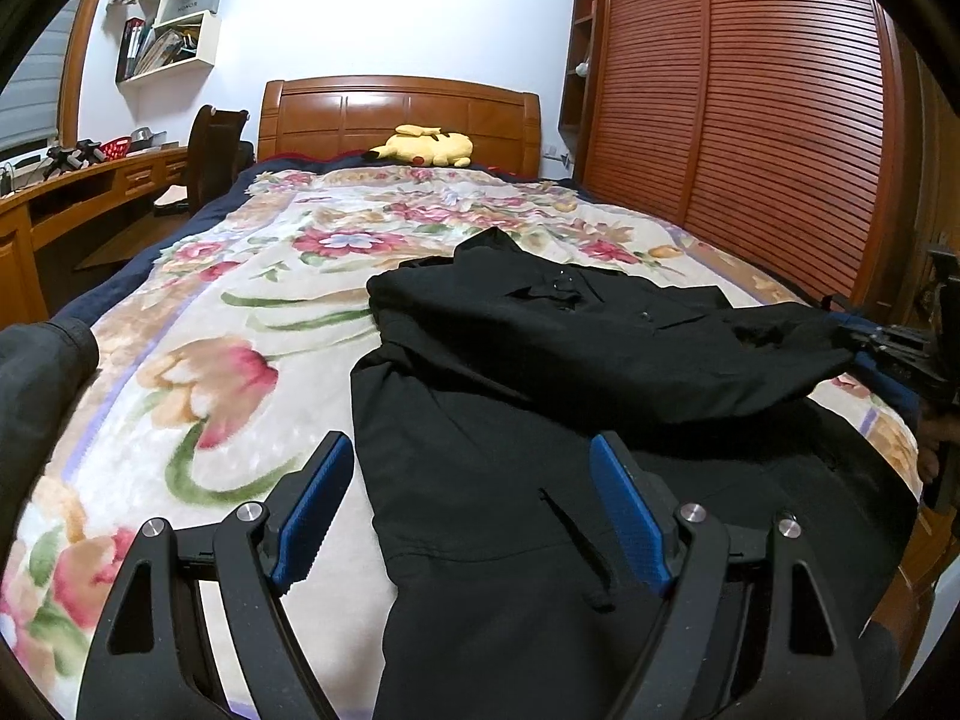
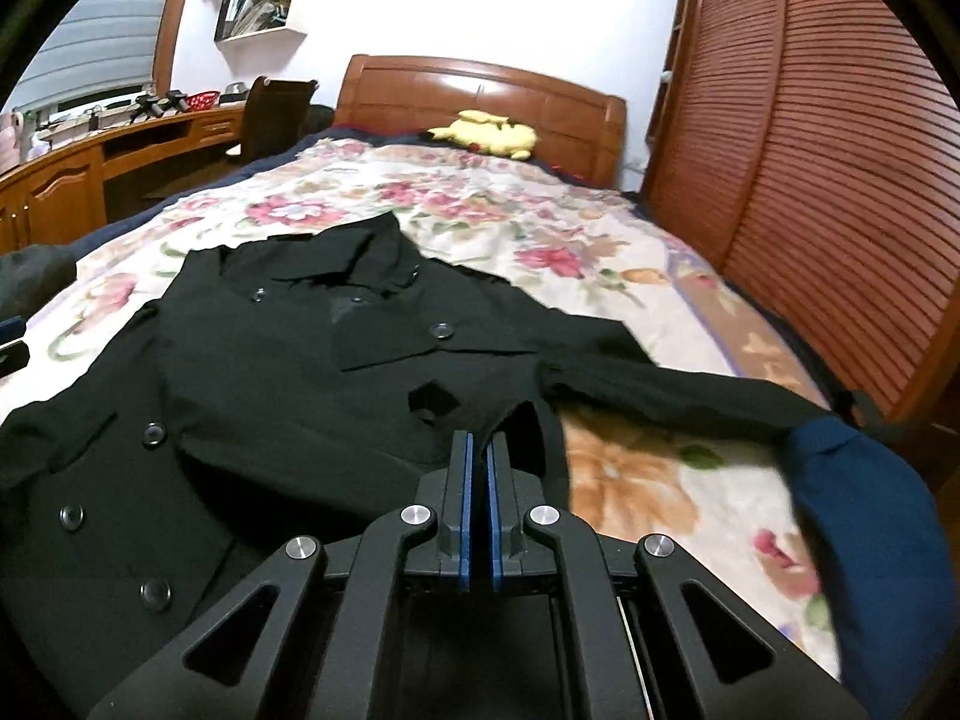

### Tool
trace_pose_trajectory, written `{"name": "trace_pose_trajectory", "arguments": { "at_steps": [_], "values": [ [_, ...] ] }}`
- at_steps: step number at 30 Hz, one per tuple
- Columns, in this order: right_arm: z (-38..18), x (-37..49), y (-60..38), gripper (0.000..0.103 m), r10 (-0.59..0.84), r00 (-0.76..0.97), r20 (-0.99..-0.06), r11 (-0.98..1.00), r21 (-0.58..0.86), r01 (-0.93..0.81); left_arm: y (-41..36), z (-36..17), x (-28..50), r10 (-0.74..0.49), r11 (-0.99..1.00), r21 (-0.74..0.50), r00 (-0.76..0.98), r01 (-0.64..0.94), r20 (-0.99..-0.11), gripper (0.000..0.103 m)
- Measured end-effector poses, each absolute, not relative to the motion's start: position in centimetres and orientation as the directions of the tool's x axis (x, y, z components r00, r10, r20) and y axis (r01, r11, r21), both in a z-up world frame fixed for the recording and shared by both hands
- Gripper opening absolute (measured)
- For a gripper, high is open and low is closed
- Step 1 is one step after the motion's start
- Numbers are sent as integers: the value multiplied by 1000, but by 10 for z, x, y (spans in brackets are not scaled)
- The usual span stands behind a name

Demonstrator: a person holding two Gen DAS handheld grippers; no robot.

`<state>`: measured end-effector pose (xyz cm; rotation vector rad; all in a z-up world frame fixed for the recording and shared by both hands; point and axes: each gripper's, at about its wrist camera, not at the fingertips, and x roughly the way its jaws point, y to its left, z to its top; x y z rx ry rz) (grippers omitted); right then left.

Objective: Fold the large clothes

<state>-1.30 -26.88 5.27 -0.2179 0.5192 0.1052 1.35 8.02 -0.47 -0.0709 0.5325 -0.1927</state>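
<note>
A large black buttoned coat (image 1: 540, 360) lies spread on the bed, collar toward the headboard. My left gripper (image 1: 471, 438) hovers open over the coat's lower part, blue pads wide apart with nothing between them. My right gripper (image 2: 480, 435) is shut, its blue pads together, and a fold of the black coat (image 2: 270, 372) sits pinched at its tips, beside the sleeve (image 2: 690, 396) that trails off to the right. In the left wrist view the right gripper (image 1: 888, 348) shows at the far right edge, with the coat's right side raised toward it.
The bed carries a floral blanket (image 1: 240, 312) over navy bedding (image 2: 870, 540). A yellow plush toy (image 1: 426, 147) rests by the wooden headboard (image 1: 396, 114). Slatted wardrobe doors (image 1: 750, 120) stand close on the right. A desk (image 1: 90, 180) and a chair (image 1: 210, 144) stand on the left.
</note>
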Motion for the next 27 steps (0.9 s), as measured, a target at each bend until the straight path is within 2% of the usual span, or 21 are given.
{"name": "trace_pose_trajectory", "arguments": {
  "at_steps": [4,7,19,22,24,26,27],
  "values": [
    [64,-41,-266,4,9,894,-447,972,-205,-112,81,-5,13,-202,979,-119,844,165,-497,82],
    [60,-54,-264,4,6,898,-439,972,-207,-108,81,-5,13,-202,979,-119,843,165,-498,82],
    [37,-77,-261,4,122,795,-595,978,-65,-199,70,-3,11,-236,972,-119,835,204,-497,82],
    [42,-81,-260,10,117,796,-594,976,-79,-203,66,0,12,-247,969,-124,835,213,-491,82],
    [51,-79,-265,17,123,808,-577,975,-80,-206,64,1,12,-253,967,-128,837,218,-486,82],
    [58,-80,-273,41,116,829,-547,977,-87,-194,60,3,13,-260,966,-131,838,225,-480,82],
    [60,-81,-274,46,115,837,-535,978,-86,-189,59,4,14,-262,965,-132,838,227,-478,82]
  ]
}}
